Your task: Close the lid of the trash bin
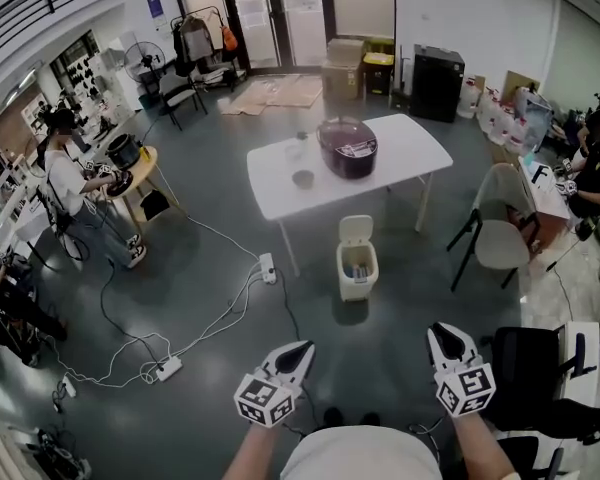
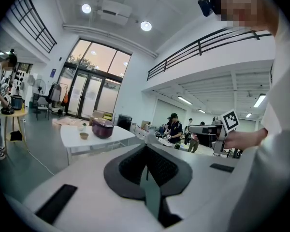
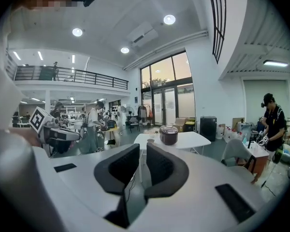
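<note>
Grey floor [image 1: 410, 303] fills the big room. The trash bin [image 1: 357, 268] stands on it just beside the white tabletop [image 1: 410, 148], its lid [image 1: 356, 230] up. Left tongs [image 1: 300, 349] are together. Right tongs [image 1: 441, 332] are a little apart, with nothing in them.

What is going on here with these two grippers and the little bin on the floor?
A person holds a gripper in each hand, some way back from the trash bin, which sits on the floor in front of the white table. Its lid stands open. The left gripper has its jaws together and the right gripper has a small gap. Both are empty, and neither has reached the bin yet.
</note>
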{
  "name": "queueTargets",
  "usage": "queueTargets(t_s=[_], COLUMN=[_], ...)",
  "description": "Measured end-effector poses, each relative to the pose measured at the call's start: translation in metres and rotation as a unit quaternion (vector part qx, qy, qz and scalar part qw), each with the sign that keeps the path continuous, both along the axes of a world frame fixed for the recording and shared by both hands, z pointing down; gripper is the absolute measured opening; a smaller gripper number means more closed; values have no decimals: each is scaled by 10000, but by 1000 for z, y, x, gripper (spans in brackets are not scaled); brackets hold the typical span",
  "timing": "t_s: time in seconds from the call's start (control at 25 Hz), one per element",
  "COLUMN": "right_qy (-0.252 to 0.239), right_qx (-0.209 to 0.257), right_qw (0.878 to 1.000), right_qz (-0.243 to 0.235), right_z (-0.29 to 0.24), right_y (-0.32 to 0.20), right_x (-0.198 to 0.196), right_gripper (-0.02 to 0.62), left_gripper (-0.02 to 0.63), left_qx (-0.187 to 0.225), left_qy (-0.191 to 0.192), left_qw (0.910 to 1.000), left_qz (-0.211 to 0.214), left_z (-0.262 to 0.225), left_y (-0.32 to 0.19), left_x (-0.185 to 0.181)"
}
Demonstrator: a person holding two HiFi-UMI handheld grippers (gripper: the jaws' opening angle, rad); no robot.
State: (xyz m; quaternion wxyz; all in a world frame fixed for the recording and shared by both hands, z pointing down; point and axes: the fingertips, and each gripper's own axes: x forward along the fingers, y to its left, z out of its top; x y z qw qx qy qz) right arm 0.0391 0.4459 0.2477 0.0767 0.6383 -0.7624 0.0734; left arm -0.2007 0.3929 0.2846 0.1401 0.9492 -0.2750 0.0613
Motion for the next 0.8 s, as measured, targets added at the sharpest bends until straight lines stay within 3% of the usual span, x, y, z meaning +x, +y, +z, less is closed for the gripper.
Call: queueTargets(t_s=[0.4,0.8], right_qy=[-15,12], right_qx=[-70,-141], right_qw=[9999,9996], right_qz=[85,261], right_z=[3,10], right_y=[8,14], right_x=[-15,-29], right_gripper=[135,135], left_gripper=[14,14], left_qx=[-82,-179], left_qy=[-24,-88], left_qw=[9998,9987], left_qz=[185,461], left_z=[10,22], left_y=[3,4], left_x=[-10,-22])
